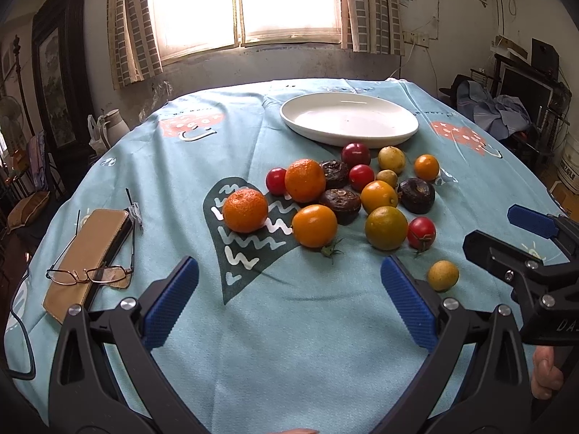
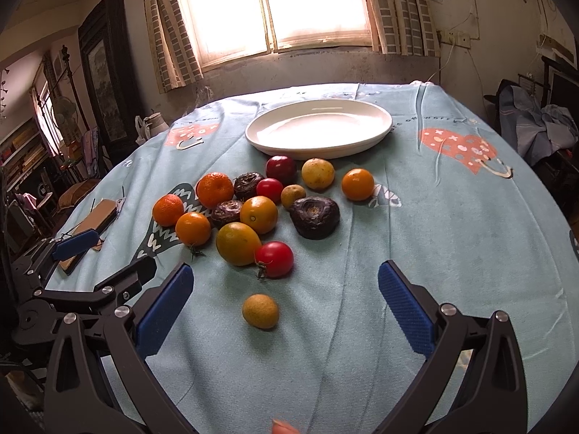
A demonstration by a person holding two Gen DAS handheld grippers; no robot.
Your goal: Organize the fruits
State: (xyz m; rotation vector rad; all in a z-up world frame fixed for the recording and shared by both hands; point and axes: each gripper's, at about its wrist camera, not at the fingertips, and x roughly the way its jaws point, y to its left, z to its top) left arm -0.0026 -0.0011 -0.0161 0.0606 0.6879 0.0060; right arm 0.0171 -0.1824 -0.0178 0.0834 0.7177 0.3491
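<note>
Daylight floods through a curtained window (image 1: 246, 3) behind a round tabletop (image 1: 289, 325) covered by a pale blue cloth printed with hearts and umbrellas. Clutter rings the room: a dark framed picture (image 1: 54, 72) on the left wall, a white jug (image 1: 114, 123) on the floor near it, and heaped clothes (image 1: 499, 108) with dark boxes on the right.

On the far side of the cloth lies a white oval plate (image 2: 383, 128) with nothing on it. Just in front of it the fruits (image 2: 253, 209) lie bunched together: orange mandarins, red cherry tomatoes, yellow-green citrus, pale small round ones and three dark wrinkled pieces, many touching each other. A red tomato (image 2: 274, 258) sits at the near edge of the bunch, and one small yellow-brown fruit (image 2: 260, 310) lies alone, nearer than the rest. At the left rim of the tabletop a tan phone case (image 1: 88, 253) carries a pair of glasses (image 1: 90, 273), with a dark cable curling beside it.

The left claw (image 1: 289, 300) hovers above bare cloth with its blue pads spread wide and nothing between them; the bunch lies ahead of it. The right claw (image 2: 286, 307) is likewise spread wide and empty, and the lone small fruit lies between its pads in the right wrist view, lower on the cloth and untouched. The two claws stand side by side near the front edge. Bare cloth stretches to the right of the fruits and across the whole near half of the tabletop.
</note>
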